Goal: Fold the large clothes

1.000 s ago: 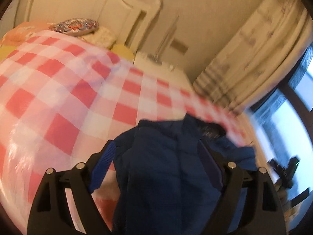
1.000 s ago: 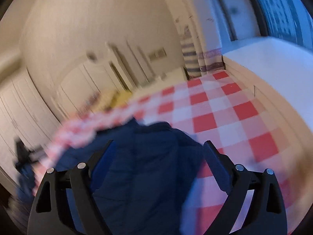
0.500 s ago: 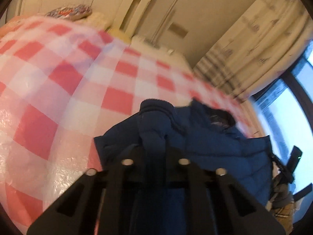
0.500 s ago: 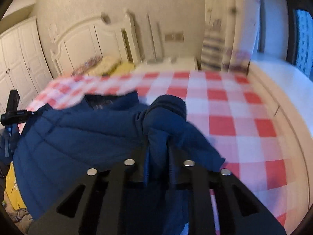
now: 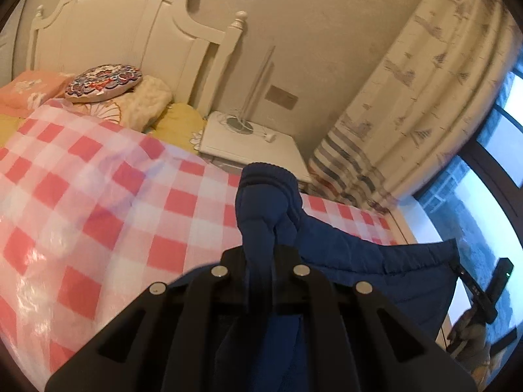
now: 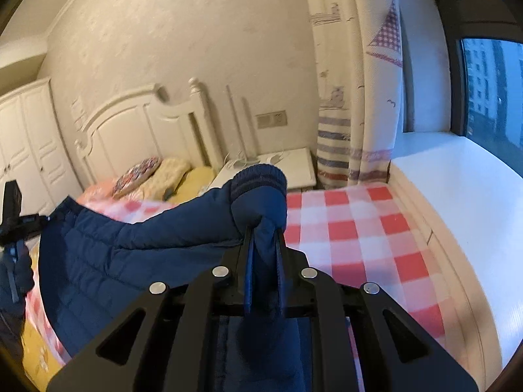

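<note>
A navy blue puffer jacket [image 5: 376,261] hangs stretched between both grippers above a bed with a red and white checked cover [image 5: 81,202]. My left gripper [image 5: 261,248] is shut on one ribbed sleeve cuff [image 5: 264,179]. My right gripper [image 6: 263,232] is shut on the other sleeve cuff [image 6: 258,179], and the jacket body [image 6: 108,254] sags to its left. The right gripper also shows at the far right of the left wrist view [image 5: 483,290], and the left gripper at the far left of the right wrist view [image 6: 13,219].
A white headboard [image 5: 114,32] and pillows [image 5: 104,81] lie at the bed's head. A white nightstand [image 5: 248,143] stands beside it. A patterned curtain [image 5: 408,98] and a white window sill [image 6: 464,202] run along the bed's right side. White wardrobes [image 6: 29,143] stand at left.
Both grippers went from open around the jacket to shut on its sleeve cuffs, then lifted the jacket up off the bed.
</note>
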`<move>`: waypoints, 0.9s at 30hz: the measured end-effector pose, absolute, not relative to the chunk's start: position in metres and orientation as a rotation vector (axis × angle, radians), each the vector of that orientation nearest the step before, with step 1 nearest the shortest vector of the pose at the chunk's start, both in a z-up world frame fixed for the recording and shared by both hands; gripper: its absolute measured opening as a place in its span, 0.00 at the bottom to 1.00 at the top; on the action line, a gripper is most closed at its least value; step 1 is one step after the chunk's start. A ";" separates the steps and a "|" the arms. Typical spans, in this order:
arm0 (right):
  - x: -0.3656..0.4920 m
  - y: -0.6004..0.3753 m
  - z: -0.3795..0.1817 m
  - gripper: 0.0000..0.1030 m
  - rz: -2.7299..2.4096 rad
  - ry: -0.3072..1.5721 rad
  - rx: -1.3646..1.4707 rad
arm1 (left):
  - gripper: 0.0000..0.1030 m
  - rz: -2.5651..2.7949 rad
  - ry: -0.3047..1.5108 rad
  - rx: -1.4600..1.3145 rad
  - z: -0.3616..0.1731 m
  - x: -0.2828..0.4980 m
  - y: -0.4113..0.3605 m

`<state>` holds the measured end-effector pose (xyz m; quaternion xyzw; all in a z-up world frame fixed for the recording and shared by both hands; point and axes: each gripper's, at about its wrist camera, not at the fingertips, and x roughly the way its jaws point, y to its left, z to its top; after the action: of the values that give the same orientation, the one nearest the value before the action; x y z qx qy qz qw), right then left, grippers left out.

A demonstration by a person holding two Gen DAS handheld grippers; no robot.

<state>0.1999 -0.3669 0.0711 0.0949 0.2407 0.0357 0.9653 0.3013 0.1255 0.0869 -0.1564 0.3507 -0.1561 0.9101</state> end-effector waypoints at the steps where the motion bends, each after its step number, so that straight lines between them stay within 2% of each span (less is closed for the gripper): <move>1: 0.210 -0.371 0.073 0.10 0.039 0.481 0.204 | 0.08 -0.305 0.731 -0.316 0.087 0.310 0.123; 4: 0.234 -0.395 0.063 0.09 -0.023 0.506 0.318 | 0.08 -0.269 0.786 -0.304 0.066 0.337 0.114; 10: 0.260 -0.401 0.004 0.10 0.035 0.661 0.383 | 0.09 -0.137 0.936 -0.268 -0.026 0.373 0.114; 13: 0.271 -0.400 -0.024 0.10 0.095 0.804 0.393 | 0.14 -0.140 0.984 -0.335 -0.054 0.379 0.131; 16: 0.275 -0.405 -0.045 0.12 0.124 0.867 0.448 | 0.19 -0.171 0.992 -0.416 -0.062 0.380 0.144; 19: 0.277 -0.411 -0.057 0.29 0.170 0.866 0.533 | 0.19 -0.171 0.986 -0.396 -0.061 0.378 0.139; 20: 0.278 -0.410 -0.058 0.40 0.181 0.859 0.550 | 0.19 -0.169 0.982 -0.380 -0.060 0.377 0.136; 21: 0.277 -0.409 -0.056 0.57 0.191 0.849 0.556 | 0.19 -0.168 0.979 -0.366 -0.058 0.376 0.133; 22: 0.277 -0.407 -0.055 0.66 0.188 0.847 0.551 | 0.19 -0.168 0.976 -0.353 -0.057 0.375 0.131; 23: 0.277 -0.406 -0.053 0.87 0.174 0.848 0.537 | 0.19 -0.167 0.973 -0.343 -0.057 0.374 0.130; 24: 0.276 -0.405 -0.052 0.92 0.158 0.845 0.523 | 0.19 -0.165 0.972 -0.342 -0.057 0.374 0.129; 26: 0.278 -0.403 -0.053 0.92 0.175 0.859 0.512 | 0.19 -0.158 0.973 -0.344 -0.057 0.375 0.128; 27: 0.280 -0.400 -0.053 0.89 0.182 0.865 0.492 | 0.19 -0.155 0.973 -0.343 -0.058 0.375 0.128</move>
<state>0.2802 -0.3999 -0.0534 0.2356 0.4142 0.0870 0.8748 0.3746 0.1279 -0.0578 -0.1639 0.4645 -0.0740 0.8671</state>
